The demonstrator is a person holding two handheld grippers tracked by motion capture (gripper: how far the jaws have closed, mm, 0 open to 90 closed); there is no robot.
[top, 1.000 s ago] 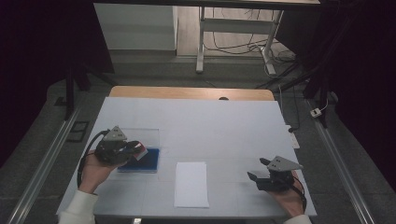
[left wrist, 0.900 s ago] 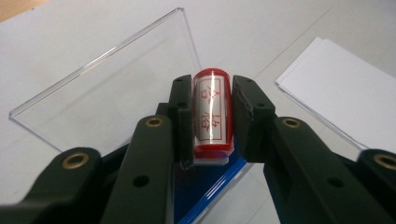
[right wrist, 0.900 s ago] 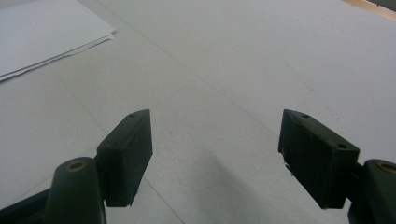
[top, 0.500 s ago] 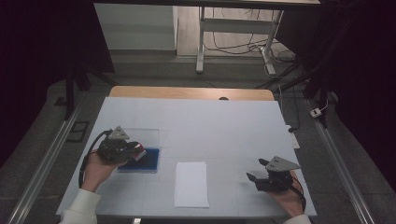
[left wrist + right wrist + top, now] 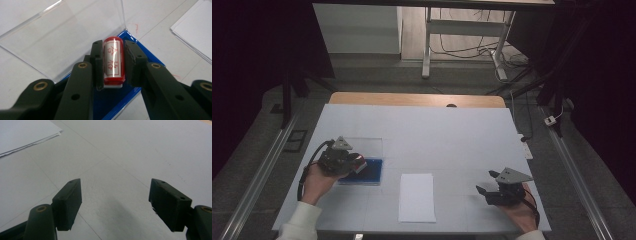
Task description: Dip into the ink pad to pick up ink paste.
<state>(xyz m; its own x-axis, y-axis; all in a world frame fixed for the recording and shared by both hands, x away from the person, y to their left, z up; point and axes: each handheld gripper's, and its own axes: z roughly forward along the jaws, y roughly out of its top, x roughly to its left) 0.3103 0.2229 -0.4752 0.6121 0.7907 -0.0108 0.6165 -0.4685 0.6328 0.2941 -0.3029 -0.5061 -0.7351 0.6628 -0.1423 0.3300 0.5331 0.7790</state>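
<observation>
Since the earlier frame, my left tool (image 5: 354, 163) has shifted only slightly over the blue tray (image 5: 371, 175); my right tool (image 5: 486, 193) sits in the same spot at the tabletop's (image 5: 452, 140) near right. Left tool is clamped on a red cylindrical stamp (image 5: 113, 60), one pad on each side of its barrel; white label with red characters faces the left gripper view. Stamp lies tilted along the jaws, its lower end over the tray's blue interior (image 5: 110, 105). I cannot tell whether it touches the tray floor. Clear acrylic lid (image 5: 62, 32) lies flat on the tabletop, just beyond the tray and touching its far edge. Right tool's jaws stand wide apart with nothing between them, bare tabletop beneath. White paper stack (image 5: 417, 197) lies between the two tools, near the front edge, apart from the tray.
</observation>
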